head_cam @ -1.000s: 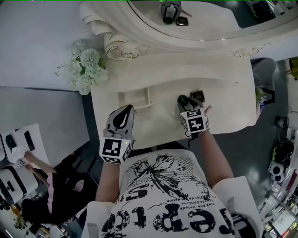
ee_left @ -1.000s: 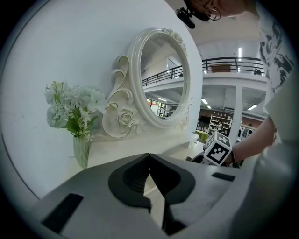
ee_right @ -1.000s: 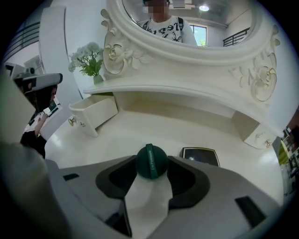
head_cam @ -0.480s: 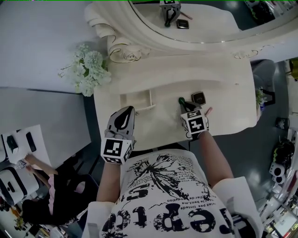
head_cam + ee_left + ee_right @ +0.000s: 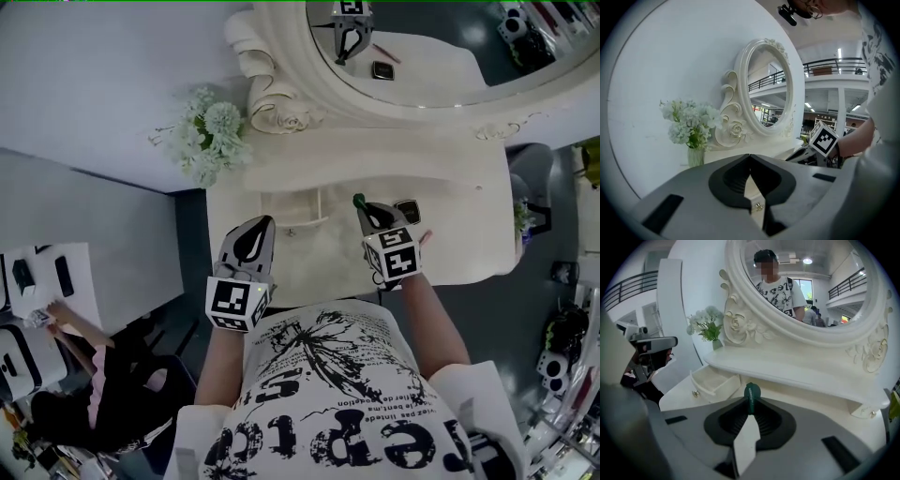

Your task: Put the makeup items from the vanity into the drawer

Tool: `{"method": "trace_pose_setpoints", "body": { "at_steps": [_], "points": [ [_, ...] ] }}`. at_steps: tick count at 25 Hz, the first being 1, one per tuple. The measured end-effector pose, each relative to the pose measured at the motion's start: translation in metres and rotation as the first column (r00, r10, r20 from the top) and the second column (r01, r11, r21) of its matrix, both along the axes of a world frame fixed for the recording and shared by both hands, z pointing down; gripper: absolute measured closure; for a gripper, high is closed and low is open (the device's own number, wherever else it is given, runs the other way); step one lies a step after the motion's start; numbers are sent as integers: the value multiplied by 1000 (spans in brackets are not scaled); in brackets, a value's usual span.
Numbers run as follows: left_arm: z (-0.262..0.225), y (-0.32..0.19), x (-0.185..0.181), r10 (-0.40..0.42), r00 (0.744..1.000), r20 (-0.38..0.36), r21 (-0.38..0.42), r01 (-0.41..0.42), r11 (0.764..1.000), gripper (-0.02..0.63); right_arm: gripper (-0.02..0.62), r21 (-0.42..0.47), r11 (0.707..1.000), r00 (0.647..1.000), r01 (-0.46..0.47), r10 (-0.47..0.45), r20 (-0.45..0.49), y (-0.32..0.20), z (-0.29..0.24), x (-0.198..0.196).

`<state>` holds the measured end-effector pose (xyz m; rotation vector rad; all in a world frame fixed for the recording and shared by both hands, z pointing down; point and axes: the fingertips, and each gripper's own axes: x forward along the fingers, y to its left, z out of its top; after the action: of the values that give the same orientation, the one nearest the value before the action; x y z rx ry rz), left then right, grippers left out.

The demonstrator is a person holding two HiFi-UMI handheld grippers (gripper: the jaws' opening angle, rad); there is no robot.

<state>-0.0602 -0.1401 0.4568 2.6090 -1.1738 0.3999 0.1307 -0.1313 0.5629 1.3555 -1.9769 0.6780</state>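
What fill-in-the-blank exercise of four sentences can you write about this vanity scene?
The right gripper is shut on a ____ tube.
The small drawer of the vanity stands ____.
The left gripper is shut and holds ____.
The black compact lies beside the ____ gripper.
Missing words: green; open; nothing; right.

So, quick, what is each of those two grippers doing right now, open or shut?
Left gripper: fingers closed, empty.
Right gripper: just closed on green makeup item.

Drawer (image 5: pixel 293 207) left of compact (image 5: pixel 407 211) on vanity (image 5: pixel 464 246) (flowers (image 5: pixel 211 141) far left).
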Motion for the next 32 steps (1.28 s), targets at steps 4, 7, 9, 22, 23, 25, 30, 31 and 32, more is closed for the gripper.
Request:
{"method": "trace_pose_setpoints", "body": {
  "at_steps": [4, 7, 9, 22, 23, 25, 30, 31, 32],
  "points": [
    [-6, 2, -23, -47, 999, -4, 18, 47, 999, 586, 543, 36, 994, 994, 104, -104, 15, -13, -15, -45],
    [-9, 3, -43, -84, 996, -7, 25, 84, 996, 586, 543, 36, 985, 985, 168, -169, 20, -18, -17, -76],
    [-10, 4, -56, -105, 994, -8, 29, 105, 994, 586, 543, 32, 979, 979, 204, -204, 20, -20, -16, -95],
    [-8, 17, -114, -212, 977, -9, 24, 212, 977, 586, 379, -21, 971, 970, 238, -237, 54, -29, 1, -150],
    [-8, 17, -115, -211, 977, -10, 26, 211, 977, 586, 374, -18, 973, 972, 231, -230, 50, -29, 0, -150],
    [-10, 17, -114, -206, 979, -13, 30, 206, 978, 586, 373, -9, 975, 974, 222, -222, 44, -28, -2, -148],
    [-12, 16, -106, -181, 983, -21, 36, 182, 983, 586, 374, 21, 982, 981, 189, -190, 42, -26, -11, -136],
    [-12, 16, -104, -173, 985, -22, 37, 173, 984, 586, 373, 25, 984, 983, 179, -180, 42, -26, -12, -133],
    [-12, 16, -100, -163, 986, -23, 38, 164, 986, 586, 374, 30, 985, 985, 167, -168, 42, -25, -14, -128]
  ]
}}
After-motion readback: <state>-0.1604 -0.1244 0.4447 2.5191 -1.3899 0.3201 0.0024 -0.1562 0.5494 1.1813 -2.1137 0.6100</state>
